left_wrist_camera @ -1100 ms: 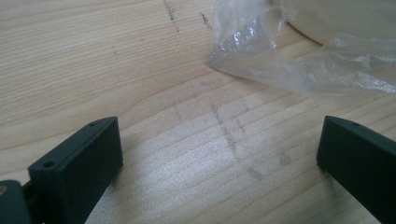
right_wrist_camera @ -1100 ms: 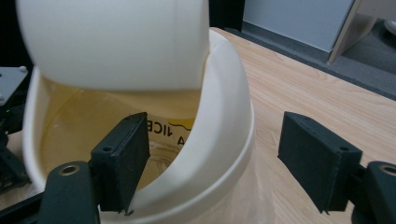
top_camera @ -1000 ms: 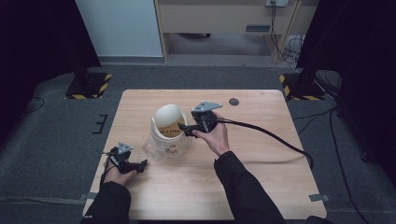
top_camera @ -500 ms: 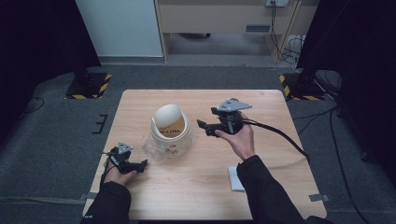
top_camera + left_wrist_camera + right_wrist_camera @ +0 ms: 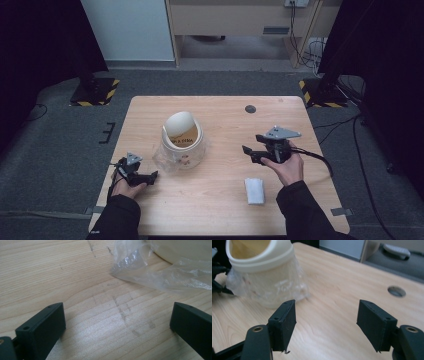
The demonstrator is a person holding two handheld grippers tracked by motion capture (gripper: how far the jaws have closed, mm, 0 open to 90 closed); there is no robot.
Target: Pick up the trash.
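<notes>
While the cream bin [image 5: 183,137] stands left of the table's middle, its domed swing lid is tipped up at the far side and the mouth is open toward the near side. Inside, the high view shows a tan inner wall with dark print; contents, if any, I can't make out. A clear plastic bag [image 5: 167,159] wraps the lower body and spills onto the wood at its near left.

Left gripper [image 5: 141,177] rests on the table near-left of the bin, just beside the bag's loose edge. Jaws spread wide, nothing between them, only bare wood in the left gripper view, with the bag's crumpled film [image 5: 150,272] just ahead.

Right gripper [image 5: 252,152] is held right of centre, well apart from the bin and pointing left toward it. Its jaws have just been closing a little but stand wide, nothing between them; the right gripper view looks across bare table to the bin [image 5: 262,267].

A white folded cloth [image 5: 254,190] lies near the near edge, just near-left of the right hand [image 5: 286,167]. A dark round hole [image 5: 250,109] sits in the table [image 5: 220,215] at the far side.
</notes>
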